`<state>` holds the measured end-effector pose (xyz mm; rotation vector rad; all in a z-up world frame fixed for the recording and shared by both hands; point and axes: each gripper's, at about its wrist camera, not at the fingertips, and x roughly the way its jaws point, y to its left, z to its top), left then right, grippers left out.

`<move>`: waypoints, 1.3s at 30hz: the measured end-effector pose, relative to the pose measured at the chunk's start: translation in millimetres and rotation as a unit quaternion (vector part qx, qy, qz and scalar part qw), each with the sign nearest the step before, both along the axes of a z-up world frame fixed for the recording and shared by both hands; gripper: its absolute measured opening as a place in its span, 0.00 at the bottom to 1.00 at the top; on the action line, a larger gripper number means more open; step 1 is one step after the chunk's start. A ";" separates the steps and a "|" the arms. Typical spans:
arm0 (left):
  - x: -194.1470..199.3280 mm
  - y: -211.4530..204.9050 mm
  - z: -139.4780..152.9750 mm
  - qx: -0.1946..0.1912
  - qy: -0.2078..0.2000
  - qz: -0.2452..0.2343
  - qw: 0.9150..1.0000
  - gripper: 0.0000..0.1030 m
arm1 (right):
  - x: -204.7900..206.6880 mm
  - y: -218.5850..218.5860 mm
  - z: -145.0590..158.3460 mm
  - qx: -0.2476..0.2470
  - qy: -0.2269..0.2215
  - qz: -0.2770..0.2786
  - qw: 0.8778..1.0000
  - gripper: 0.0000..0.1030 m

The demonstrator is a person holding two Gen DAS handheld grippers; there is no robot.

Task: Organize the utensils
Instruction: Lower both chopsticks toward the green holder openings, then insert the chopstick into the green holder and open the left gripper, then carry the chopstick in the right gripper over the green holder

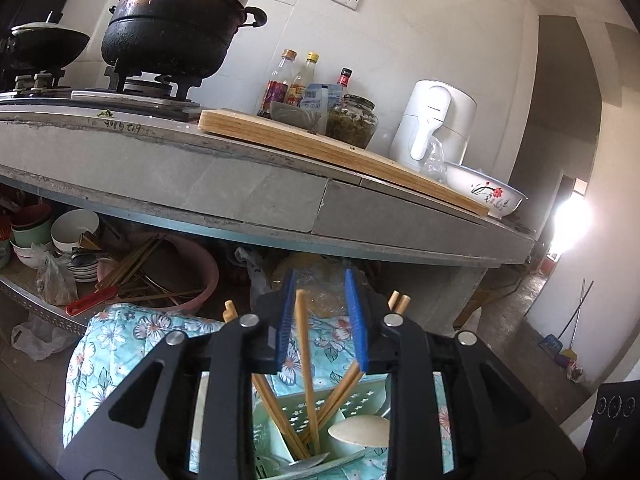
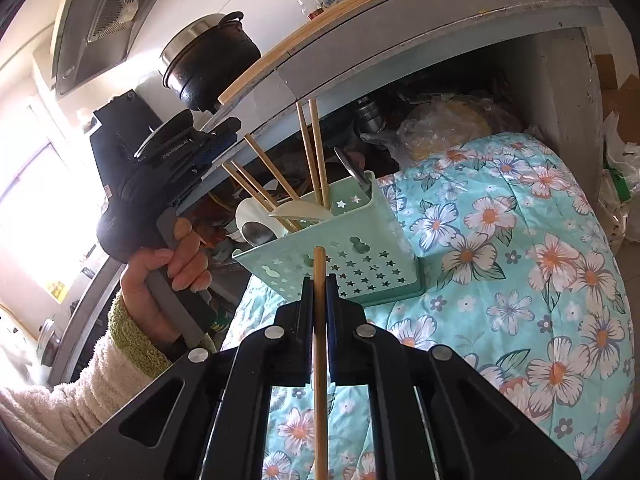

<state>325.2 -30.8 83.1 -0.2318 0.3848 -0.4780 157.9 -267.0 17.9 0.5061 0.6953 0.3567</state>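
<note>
With left gripper (image 1: 322,316) spread around dropped chopstick (image 1: 307,364) in mint holder (image 2: 344,256), right gripper (image 2: 320,284) pinching second chopstick (image 2: 319,360); next: lift over caddy, release.

My left claw (image 1: 322,320) wears blue pads on black arms. At six o'clock, my mint-green holder (image 1: 344,404) — punched with stars — carries tan chopsticks (image 1: 306,364). Beneath it lies a turquoise quilt (image 2: 520,260) — white flowers, orange centres. At eleven, a sooty black pot (image 1: 172,36).
</note>
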 end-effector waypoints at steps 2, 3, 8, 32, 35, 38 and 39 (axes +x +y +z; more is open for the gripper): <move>-10.0 2.0 1.9 0.005 -0.005 -0.004 1.000 0.30 | -1.6 1.9 1.8 -0.005 -0.002 0.000 1.000 0.06; -15.4 2.6 3.2 0.009 -0.006 -0.004 1.000 0.32 | -2.2 2.5 2.7 -0.006 -0.002 0.000 1.000 0.06; -42.0 3.0 9.8 0.038 -0.001 0.003 0.999 0.54 | -6.8 4.3 8.6 -0.013 -0.010 -0.002 1.000 0.06; -132.7 16.4 13.3 0.161 0.034 0.091 0.982 0.82 | -28.8 11.8 32.4 -0.057 -0.015 0.004 0.998 0.06; -139.4 19.3 15.3 0.165 0.030 0.093 0.981 0.83 | -30.7 13.2 36.0 -0.060 -0.015 0.009 0.998 0.06; -144.0 20.9 17.4 0.167 0.028 0.096 0.981 0.83 | -31.7 13.9 41.0 -0.062 -0.018 0.012 0.998 0.06; -145.6 21.8 17.8 0.166 0.027 0.096 0.981 0.84 | -31.3 14.2 43.6 -0.062 -0.020 0.013 0.998 0.06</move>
